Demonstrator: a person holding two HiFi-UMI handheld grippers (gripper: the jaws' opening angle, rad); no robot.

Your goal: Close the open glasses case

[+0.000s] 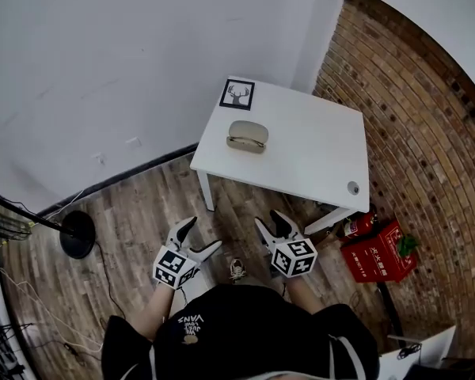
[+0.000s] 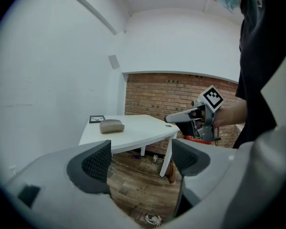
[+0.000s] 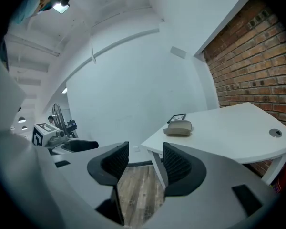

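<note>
A beige glasses case (image 1: 248, 135) lies on the white table (image 1: 317, 157), near its far left side; its lid looks lowered, with a dark seam along the front. Both grippers hang over the wooden floor, short of the table's near edge and well apart from the case. My left gripper (image 1: 203, 234) is open with nothing between its jaws, and so is my right gripper (image 1: 269, 220). In the left gripper view the case (image 2: 111, 126) sits far beyond the empty jaws (image 2: 143, 161). The right gripper view shows the case (image 3: 179, 128) above its open jaws (image 3: 147, 163).
A framed deer picture (image 1: 237, 94) stands at the table's far corner behind the case. A cable grommet (image 1: 353, 188) sits at the near right corner. A red extinguisher box (image 1: 378, 252) is by the brick wall, a black stand base (image 1: 77, 234) at left, a shoe (image 1: 237, 270) underfoot.
</note>
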